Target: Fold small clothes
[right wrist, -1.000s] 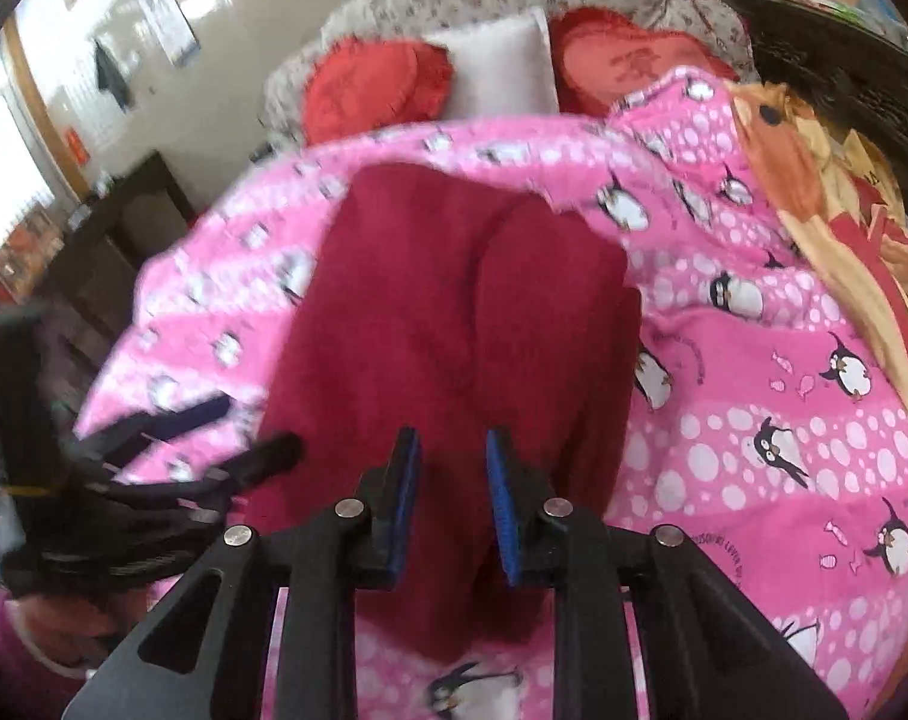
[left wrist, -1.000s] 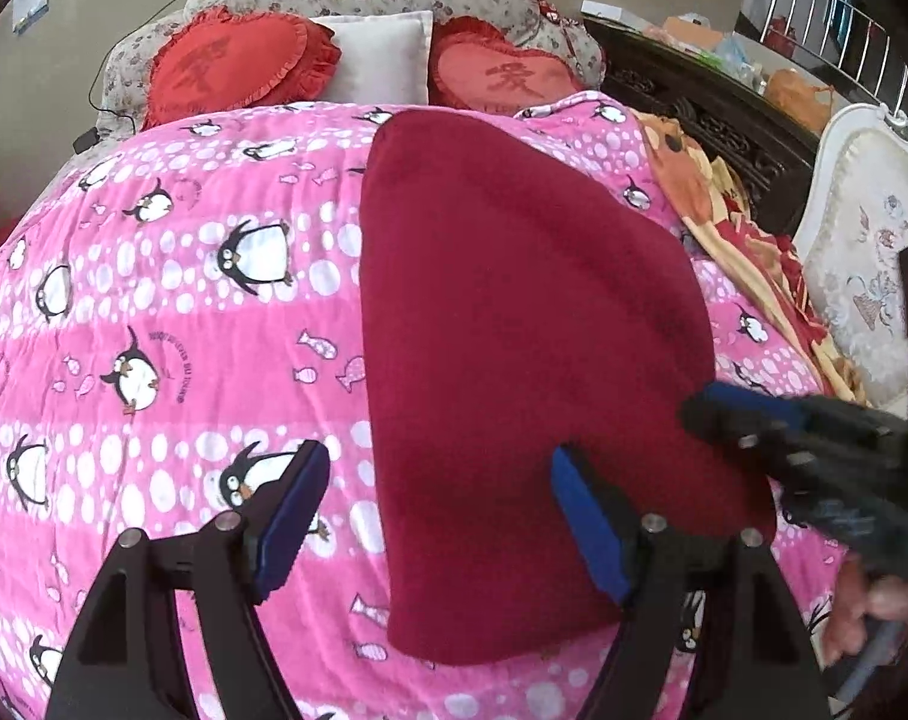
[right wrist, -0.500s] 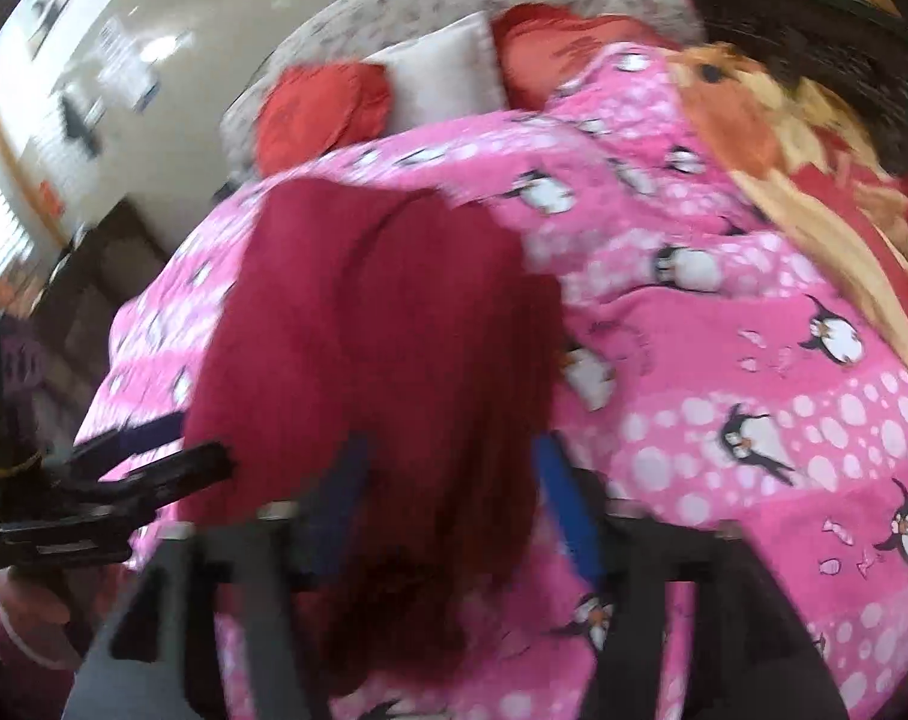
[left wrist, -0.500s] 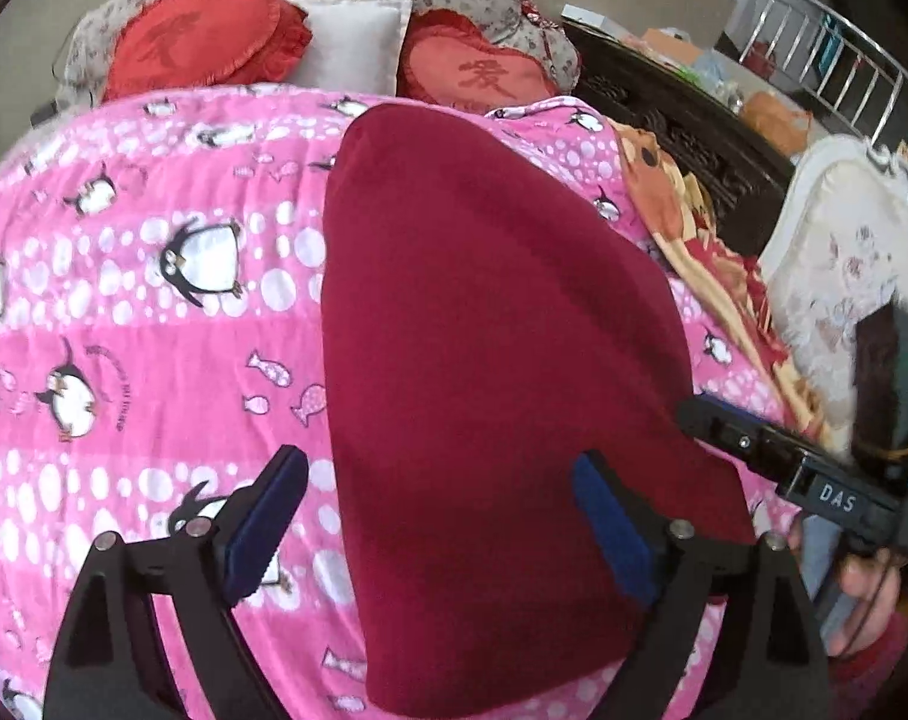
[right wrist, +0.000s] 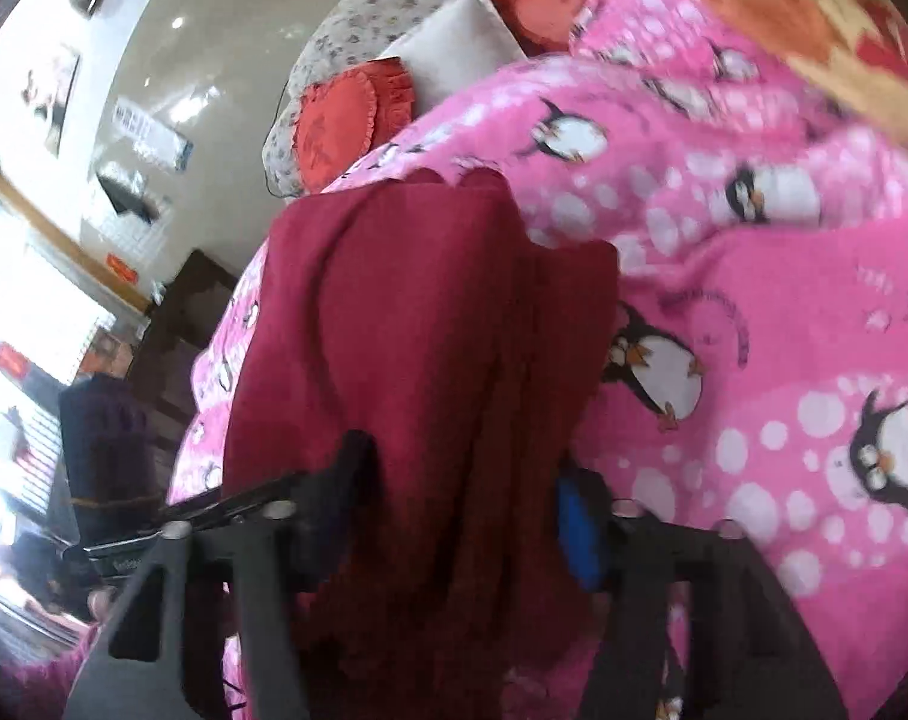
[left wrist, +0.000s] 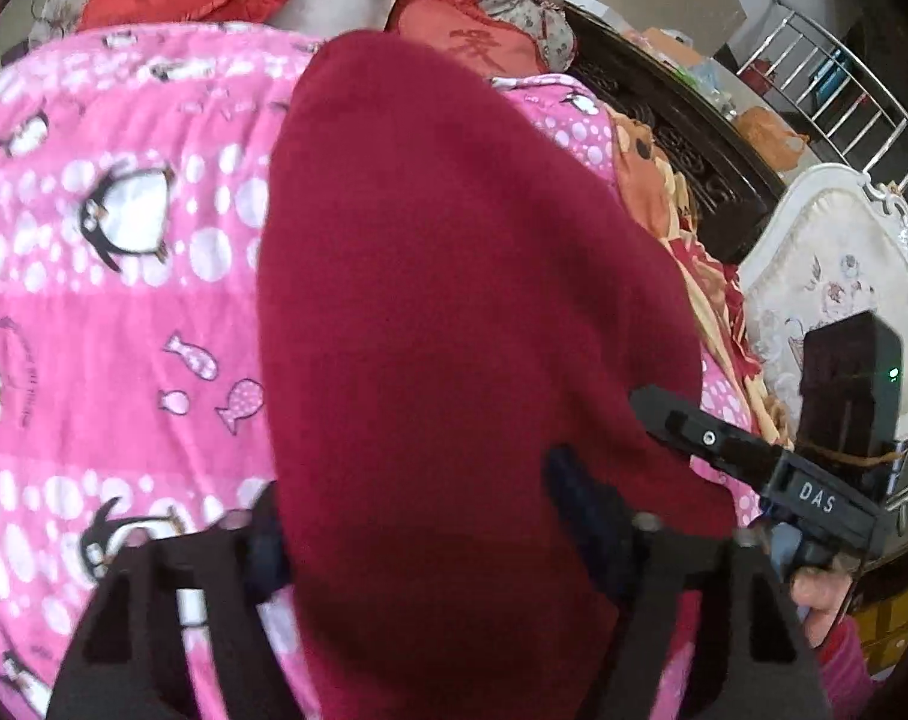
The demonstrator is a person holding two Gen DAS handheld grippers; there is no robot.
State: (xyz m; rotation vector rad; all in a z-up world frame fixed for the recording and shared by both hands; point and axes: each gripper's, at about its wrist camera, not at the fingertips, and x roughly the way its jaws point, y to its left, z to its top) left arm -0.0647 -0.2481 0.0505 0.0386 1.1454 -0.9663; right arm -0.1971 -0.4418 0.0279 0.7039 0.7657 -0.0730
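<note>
The red cloth lies on the bed, its long axis running toward 12 o'clock from both claws. Left claw and right claw each stand spread astride its near edge, equally close.

Left gripper low, jaws spread wide. Right gripper also spread wide, tilted left. Both near edge, side by side.
</note>
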